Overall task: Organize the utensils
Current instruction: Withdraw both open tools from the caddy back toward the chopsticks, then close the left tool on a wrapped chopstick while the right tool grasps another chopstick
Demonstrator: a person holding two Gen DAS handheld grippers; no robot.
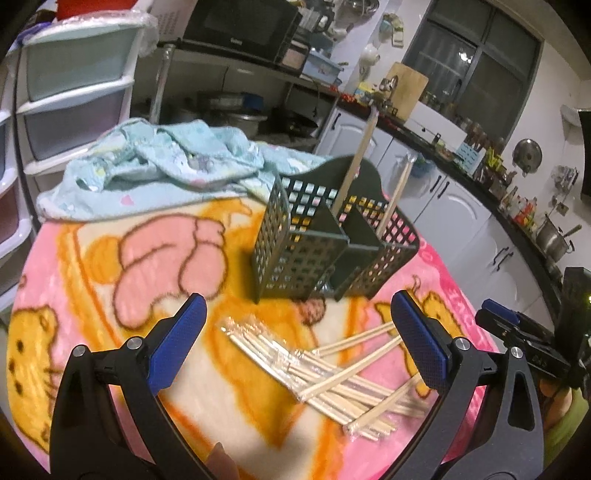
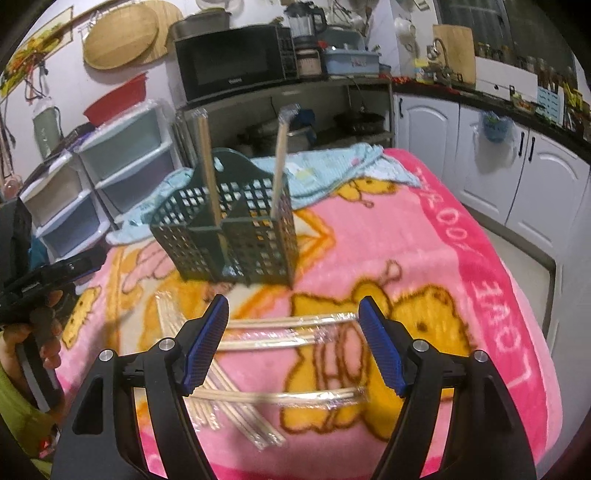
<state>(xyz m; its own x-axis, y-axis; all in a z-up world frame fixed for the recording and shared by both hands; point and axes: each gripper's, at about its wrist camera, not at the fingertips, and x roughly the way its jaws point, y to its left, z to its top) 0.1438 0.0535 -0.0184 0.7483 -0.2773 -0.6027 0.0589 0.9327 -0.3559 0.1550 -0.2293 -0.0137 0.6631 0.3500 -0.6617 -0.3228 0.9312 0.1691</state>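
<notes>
Wrapped chopsticks [image 2: 291,341] are lying nearest, light, stiff and slippery in their film. We are holding both the left gripper [image 1: 299,336] and the right gripper [image 2: 293,345] wide and empty, aiming mid-shaft.

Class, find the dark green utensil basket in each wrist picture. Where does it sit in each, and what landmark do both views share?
Left wrist: the basket stands just right of centre, beyond the loose chopsticks.
Right wrist: the basket stands left of centre, above the left fingertip.
Shared landmark: the black microwave on the shelf behind the table.
</notes>
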